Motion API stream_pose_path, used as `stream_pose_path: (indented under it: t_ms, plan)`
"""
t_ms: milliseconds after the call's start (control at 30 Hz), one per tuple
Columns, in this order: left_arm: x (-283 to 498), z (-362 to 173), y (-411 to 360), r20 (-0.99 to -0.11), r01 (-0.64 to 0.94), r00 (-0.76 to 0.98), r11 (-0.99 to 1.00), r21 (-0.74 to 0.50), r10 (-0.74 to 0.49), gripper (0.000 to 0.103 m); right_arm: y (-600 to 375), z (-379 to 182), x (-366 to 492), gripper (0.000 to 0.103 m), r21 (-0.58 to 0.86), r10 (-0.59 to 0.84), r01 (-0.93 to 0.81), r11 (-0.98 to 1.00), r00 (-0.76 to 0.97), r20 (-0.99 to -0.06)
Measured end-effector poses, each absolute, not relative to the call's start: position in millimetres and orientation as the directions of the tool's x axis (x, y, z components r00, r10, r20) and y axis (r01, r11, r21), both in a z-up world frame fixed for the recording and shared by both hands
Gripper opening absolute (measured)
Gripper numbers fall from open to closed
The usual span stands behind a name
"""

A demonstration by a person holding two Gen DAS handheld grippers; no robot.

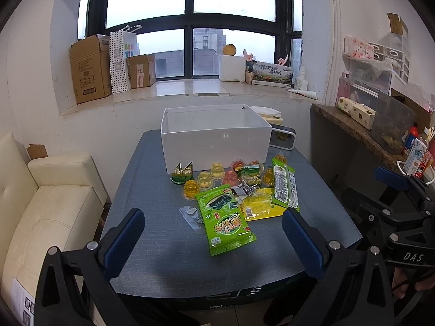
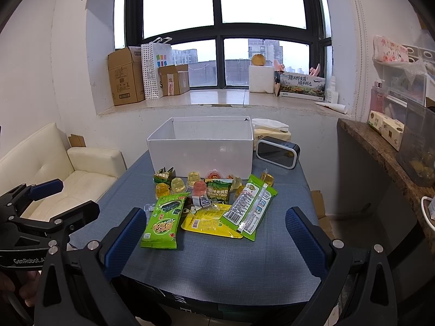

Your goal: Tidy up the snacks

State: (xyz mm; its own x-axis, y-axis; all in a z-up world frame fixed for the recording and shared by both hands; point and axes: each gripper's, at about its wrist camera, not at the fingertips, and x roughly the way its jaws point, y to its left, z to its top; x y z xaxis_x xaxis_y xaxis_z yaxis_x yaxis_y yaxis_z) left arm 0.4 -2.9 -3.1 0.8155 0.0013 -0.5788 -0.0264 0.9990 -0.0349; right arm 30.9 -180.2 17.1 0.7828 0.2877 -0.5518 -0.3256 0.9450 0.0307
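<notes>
A: How much room is left along the table's edges?

B: A bare strip of the blue-grey table (image 1: 152, 244) is seen between the near edge and the snack pile. The left gripper (image 1: 213, 241) is held above that strip with its blue-padded fingers spread wide and nothing between them. The right gripper (image 2: 216, 240) is held likewise, parted and empty.

A: And where are the snacks found?

B: They are heaped mid-table, just in front of the white box (image 1: 214, 138), which is set at the far edge with its top open. A green seaweed packet (image 1: 225, 221) is laid nearest, partly over a yellow packet (image 2: 210, 222). A long green packet (image 2: 248, 209) is angled across the pile's right side. Small jelly cups (image 1: 204, 180) are clustered against the box wall.

A: The surface and surroundings?

B: A woven, matte cloth texture is seen on the tabletop. A cream sofa (image 1: 49, 206) is placed to the left, a stone counter (image 2: 380, 146) to the right, and a windowsill with cardboard boxes (image 2: 123, 76) behind. The packets are glossy film; the cups are clear, domed plastic.
</notes>
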Motion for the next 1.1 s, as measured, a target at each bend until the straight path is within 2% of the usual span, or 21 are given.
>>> stream_pose_path:
  t_ms: [1100]
  plan:
    - [0.6, -2.3, -4.3, -0.577, -0.026, 0.817, 0.999, -0.028, 0.005, 0.103, -178.8, 17.8, 29.8, 0.103, 0.028, 0.288, -0.329, 0.944, 0.78, -0.556]
